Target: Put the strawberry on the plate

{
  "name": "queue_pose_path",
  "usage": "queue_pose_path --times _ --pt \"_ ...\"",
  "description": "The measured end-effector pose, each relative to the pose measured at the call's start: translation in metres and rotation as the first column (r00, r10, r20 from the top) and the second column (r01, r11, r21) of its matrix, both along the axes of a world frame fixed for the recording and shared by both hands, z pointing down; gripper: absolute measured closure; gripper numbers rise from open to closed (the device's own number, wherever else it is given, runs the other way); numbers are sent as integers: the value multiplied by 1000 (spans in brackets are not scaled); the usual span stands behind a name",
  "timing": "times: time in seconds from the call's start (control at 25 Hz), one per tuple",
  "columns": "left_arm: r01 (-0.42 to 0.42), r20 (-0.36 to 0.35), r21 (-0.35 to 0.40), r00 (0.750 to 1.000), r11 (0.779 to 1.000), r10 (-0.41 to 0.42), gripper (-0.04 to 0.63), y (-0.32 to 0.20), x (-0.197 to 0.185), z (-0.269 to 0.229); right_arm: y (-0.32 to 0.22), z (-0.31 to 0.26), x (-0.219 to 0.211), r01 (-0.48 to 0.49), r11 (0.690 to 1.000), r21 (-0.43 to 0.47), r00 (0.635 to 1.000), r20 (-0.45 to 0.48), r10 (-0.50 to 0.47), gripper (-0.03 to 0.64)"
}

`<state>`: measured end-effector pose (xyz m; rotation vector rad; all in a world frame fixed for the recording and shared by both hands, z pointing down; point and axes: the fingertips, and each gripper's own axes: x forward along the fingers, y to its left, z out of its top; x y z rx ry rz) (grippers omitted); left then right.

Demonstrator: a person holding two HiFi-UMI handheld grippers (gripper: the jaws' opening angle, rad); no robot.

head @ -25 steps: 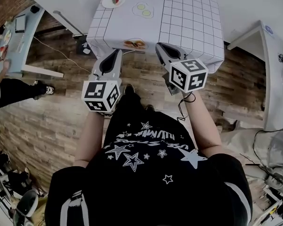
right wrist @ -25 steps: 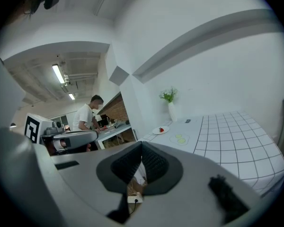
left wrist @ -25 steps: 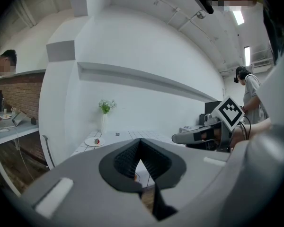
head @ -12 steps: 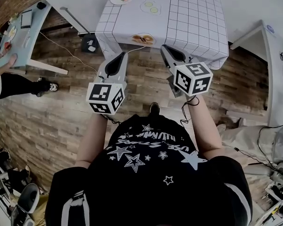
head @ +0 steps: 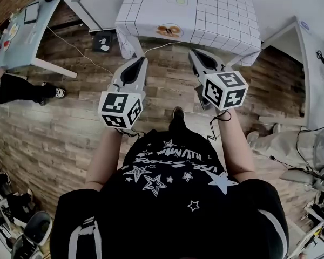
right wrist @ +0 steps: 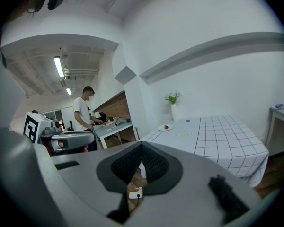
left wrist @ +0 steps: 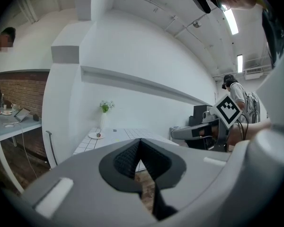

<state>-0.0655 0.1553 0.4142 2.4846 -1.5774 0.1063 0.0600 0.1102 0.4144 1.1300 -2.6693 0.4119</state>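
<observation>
Judging progress: the strawberry [right wrist: 166,126] lies on a small plate [right wrist: 159,128] at the far-left corner of the table [head: 221,15], about 11 o'clock from the person. The goal looks met, though I cannot tell whether this is the plate meant.
Left gripper [left wrist: 140,148]: jaws pressed together with nothing between them, held over the floor at 11 o'clock, well apart from the table.
Right gripper [right wrist: 141,150]: likewise closed and empty, at 1 o'clock, also well apart from the table.
Left to do: nothing apparent. If another dish is meant, the one with orange food [head: 159,29] at the table's near edge, 12 o'clock, is the likely candidate, and the whole approach, pick and placing would remain.
Table edges: the near edge runs across 12 o'clock with the cloth hanging over it. The strawberry's plate sits near two far edges, so a reach from this side crosses the whole top.
Open room: bare wood floor [head: 54,134] lies between the person and the table, wide enough to walk up.
Obstacles: a power strip [head: 102,41] and its cable are on the floor by the near-left table leg at 11 o'clock, a side desk [head: 21,42] stands at 10 o'clock, and a white counter [head: 313,74] at 2 o'clock.
</observation>
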Motion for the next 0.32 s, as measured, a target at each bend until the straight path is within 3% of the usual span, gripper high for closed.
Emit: queue_pose_path --times 0.16,0.32 --pt "-19 -39 8 999 1000 19 586 14 -19 -42 18 -43 -17 -19 1000 -3 999 -34 19 603" --pt "-27 -44 18 999 999 27 586 37 -22 -45 44 -43 -19 -24 1000 4 999 -43 24 603"
